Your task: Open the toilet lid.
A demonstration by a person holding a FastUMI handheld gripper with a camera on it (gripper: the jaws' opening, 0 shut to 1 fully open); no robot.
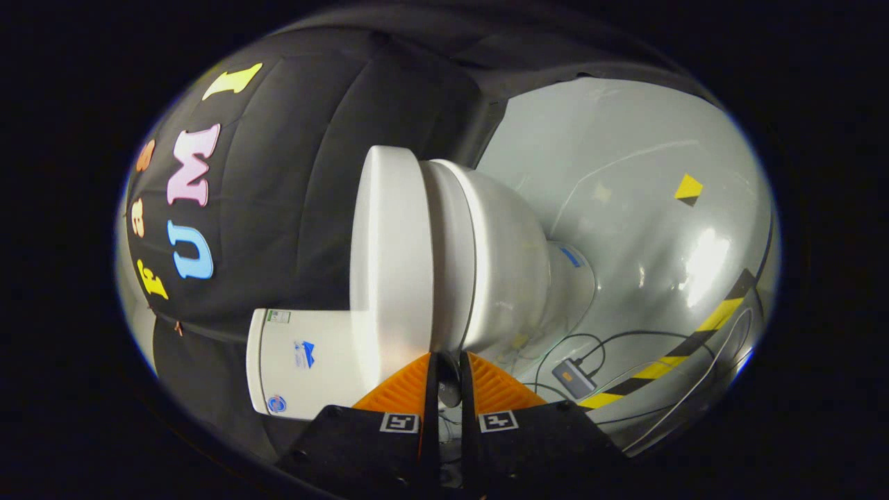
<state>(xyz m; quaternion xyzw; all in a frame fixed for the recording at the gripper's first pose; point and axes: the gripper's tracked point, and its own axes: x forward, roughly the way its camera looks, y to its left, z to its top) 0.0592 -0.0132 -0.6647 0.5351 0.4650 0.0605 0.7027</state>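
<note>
The view is rolled on its side. A white toilet stands ahead with its lid [389, 243] down flat on the seat [451, 264], above the bowl [507, 264]. The tank [305, 361] sits behind the lid, beside my fingers. My gripper [446, 361] is shut, with only a thin dark slit between the fingers and nothing held. Its tips lie right at the seam where the lid meets the seat, near the tank end. I cannot tell whether they touch the toilet.
The pale glossy floor [646, 229] spreads beyond the bowl. Cables and a small grey box [573, 378] lie on it near the toilet's base. A yellow-and-black striped tape [694, 340] and a yellow marker [687, 189] are farther out. Black cloth walls the booth behind the toilet.
</note>
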